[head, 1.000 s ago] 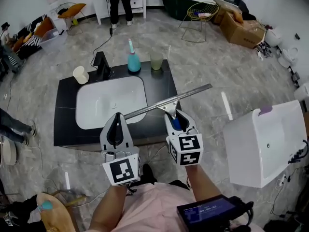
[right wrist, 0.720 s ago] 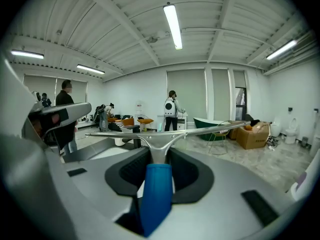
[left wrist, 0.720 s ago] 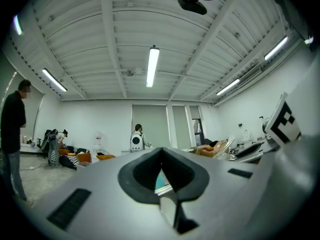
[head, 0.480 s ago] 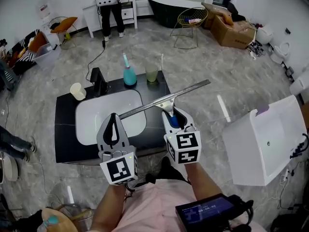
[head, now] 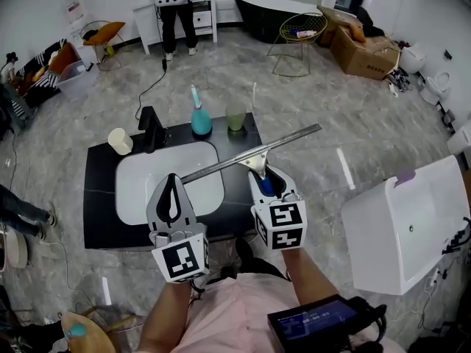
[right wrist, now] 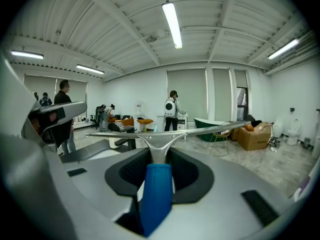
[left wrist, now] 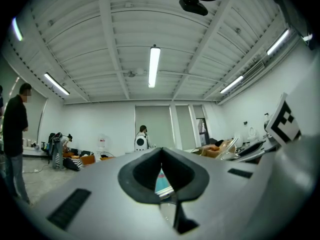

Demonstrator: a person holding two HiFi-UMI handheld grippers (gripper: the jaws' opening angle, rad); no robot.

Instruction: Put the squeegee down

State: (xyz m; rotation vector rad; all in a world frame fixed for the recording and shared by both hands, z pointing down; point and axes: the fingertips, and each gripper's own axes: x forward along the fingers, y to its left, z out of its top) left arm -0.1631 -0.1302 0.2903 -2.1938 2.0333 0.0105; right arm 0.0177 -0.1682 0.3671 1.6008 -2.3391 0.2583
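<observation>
A squeegee with a blue handle [right wrist: 156, 194] and a long metal blade [head: 250, 155] is held in the air by my right gripper [head: 266, 179], which is shut on the handle. The blade [right wrist: 165, 132] runs crosswise above the right part of the black vanity counter [head: 99, 197] and its white basin [head: 147, 171]. My left gripper [head: 174, 195] hovers beside it at the left, over the basin's front edge, jaws shut with nothing between them [left wrist: 160, 171].
On the counter's back edge stand a black tap [head: 151, 127], a white cup [head: 120, 140], a teal soap bottle [head: 200, 118] and a green cup [head: 235, 116]. A white cabinet [head: 401, 223] stands at the right. People stand at the room's back and left.
Both grippers and the squeegee have drifted slightly forward and upward over the vanity; the grip on the blue handle is unchanged.
</observation>
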